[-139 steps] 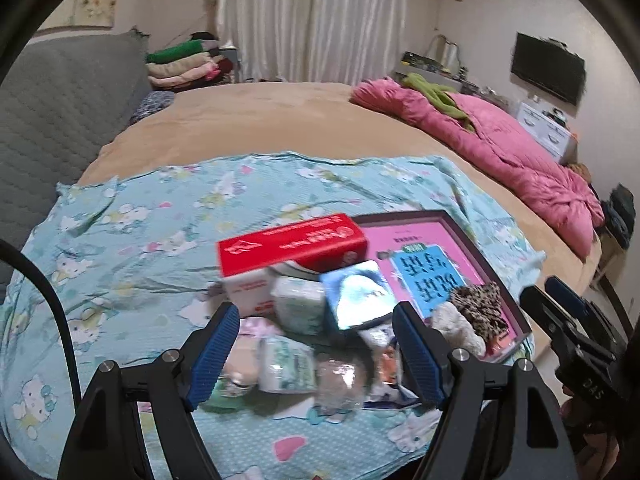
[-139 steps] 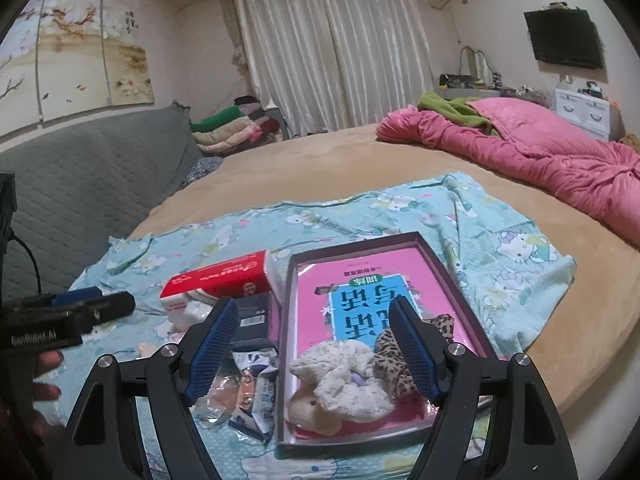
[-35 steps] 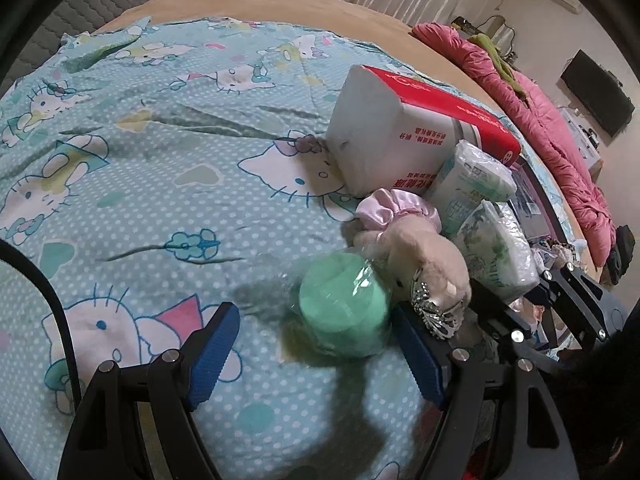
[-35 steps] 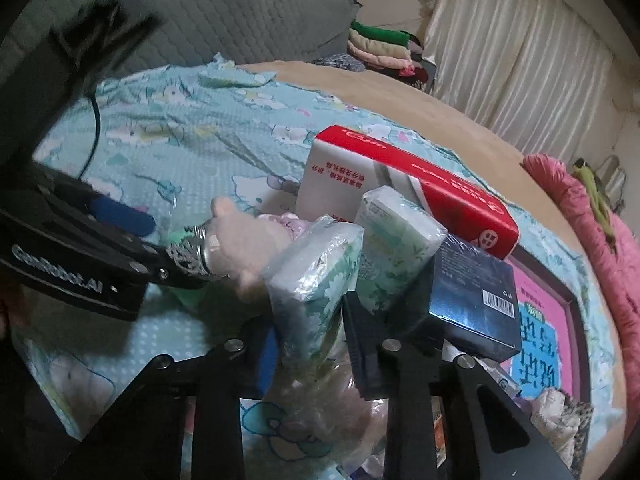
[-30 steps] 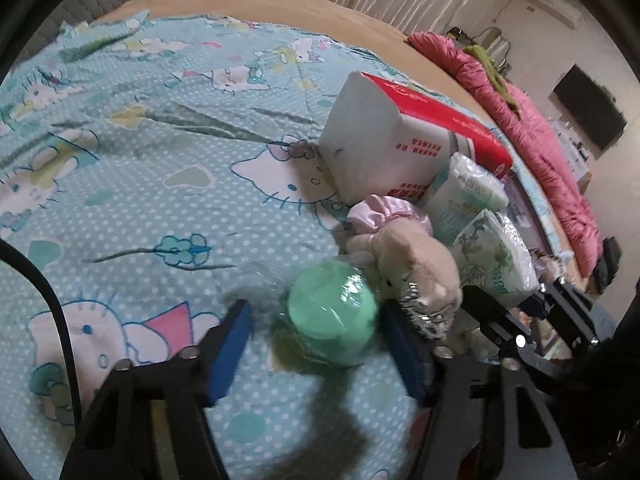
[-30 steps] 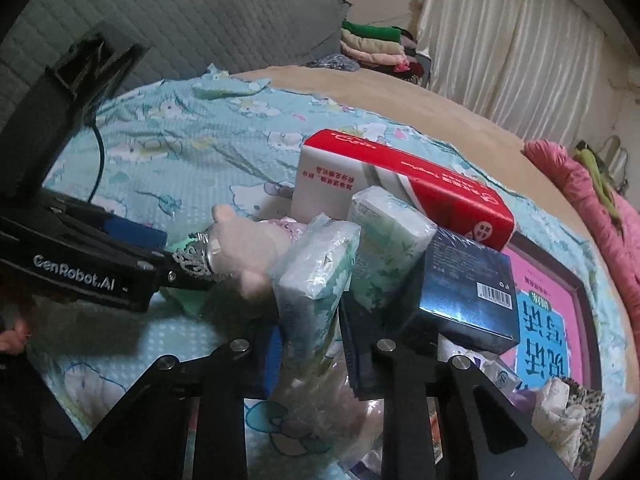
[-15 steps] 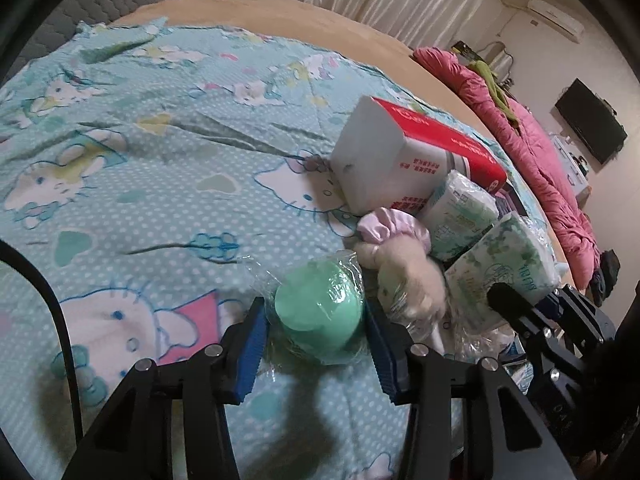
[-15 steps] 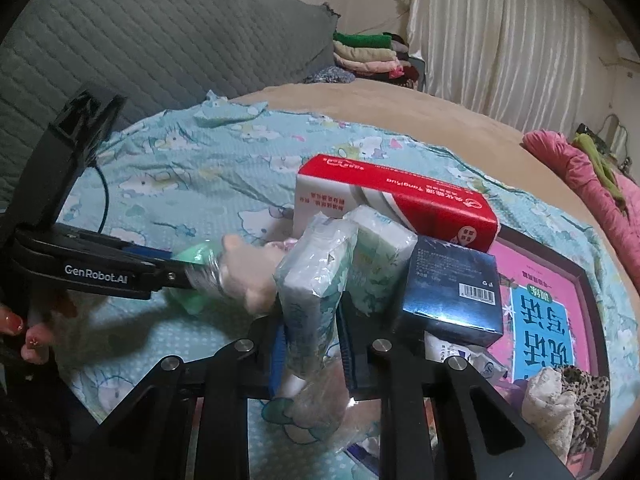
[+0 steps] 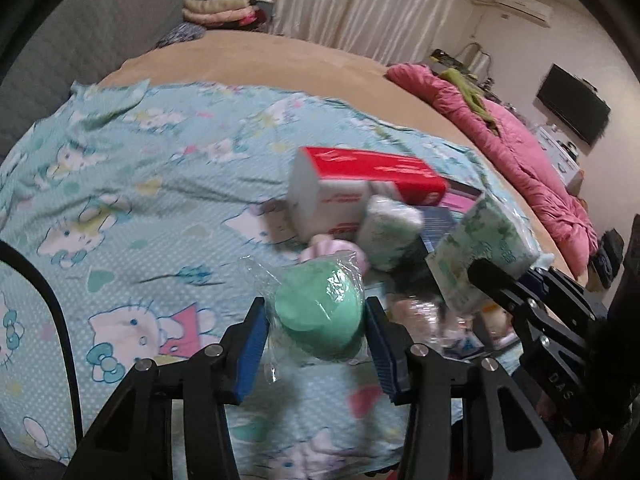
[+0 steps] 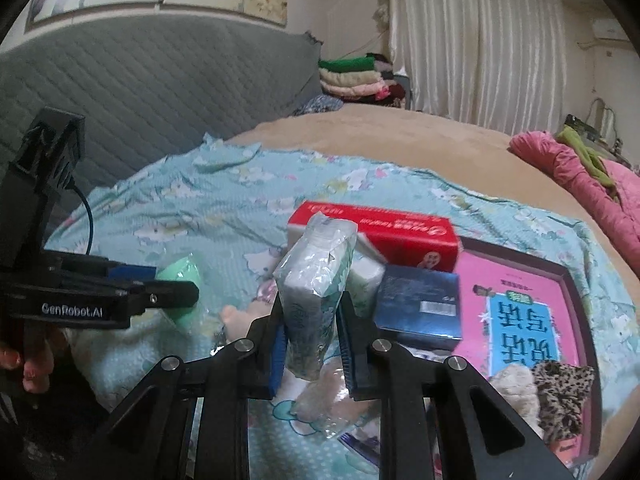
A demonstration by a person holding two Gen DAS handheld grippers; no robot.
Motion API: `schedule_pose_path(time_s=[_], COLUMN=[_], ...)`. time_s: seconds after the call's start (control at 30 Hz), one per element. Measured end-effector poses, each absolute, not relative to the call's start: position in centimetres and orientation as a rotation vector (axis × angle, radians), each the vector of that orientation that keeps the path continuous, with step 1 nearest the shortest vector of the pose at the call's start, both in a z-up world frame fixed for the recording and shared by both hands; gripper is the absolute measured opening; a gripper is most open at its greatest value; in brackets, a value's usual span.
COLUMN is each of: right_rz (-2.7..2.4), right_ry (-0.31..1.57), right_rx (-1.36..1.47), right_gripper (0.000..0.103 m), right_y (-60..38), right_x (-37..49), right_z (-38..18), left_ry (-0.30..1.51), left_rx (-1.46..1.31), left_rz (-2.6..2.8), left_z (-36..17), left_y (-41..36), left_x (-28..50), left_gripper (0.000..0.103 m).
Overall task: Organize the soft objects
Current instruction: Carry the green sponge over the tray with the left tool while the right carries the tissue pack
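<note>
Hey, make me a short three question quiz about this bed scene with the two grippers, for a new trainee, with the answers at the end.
1. True or false: the left gripper is shut on a green sponge wrapped in clear plastic.
2. What does the right gripper hold? A) the red and white tissue box B) a pack of tissues C) the dark blue box
3. Fill in: the leopard-print scrunchie lies in the ____ tray.

Key
1. True: its blue pads press the wrapped sponge from both sides.
2. B: the pack stands upright between the pads.
3. Pink.
</note>
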State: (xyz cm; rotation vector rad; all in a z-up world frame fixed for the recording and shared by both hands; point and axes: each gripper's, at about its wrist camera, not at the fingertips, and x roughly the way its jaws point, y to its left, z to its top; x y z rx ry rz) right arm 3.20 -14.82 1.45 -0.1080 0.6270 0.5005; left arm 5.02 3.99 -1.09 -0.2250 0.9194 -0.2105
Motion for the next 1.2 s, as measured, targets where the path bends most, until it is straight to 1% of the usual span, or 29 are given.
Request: schedule_pose_path(time_s=[0.53,1.03,1.2], right_rz=[0.386,0.227,0.189], right_ry=[0.536,0.505,0.486], right_rx=[0.014,0.101,0.125], right_gripper=[0.023,0.023,0.023], right_y=[-21.6,-28.5,-30.2], right_x=[2.5,2.9,2.6], right_z=[5.0,5.7,6.0], left_ry=[0.885,0.843,0.842], left_rx=[-0.113,-0.065,-0.034], left_rz=[-0.310,-0.387,-0.415], left_z=[3.1,5.9,6.1], left_y=[-4.4,-10.8,-12.8], left_x=[5.1,6.1,6.6], left_gripper=[0.048,0.048,0.048])
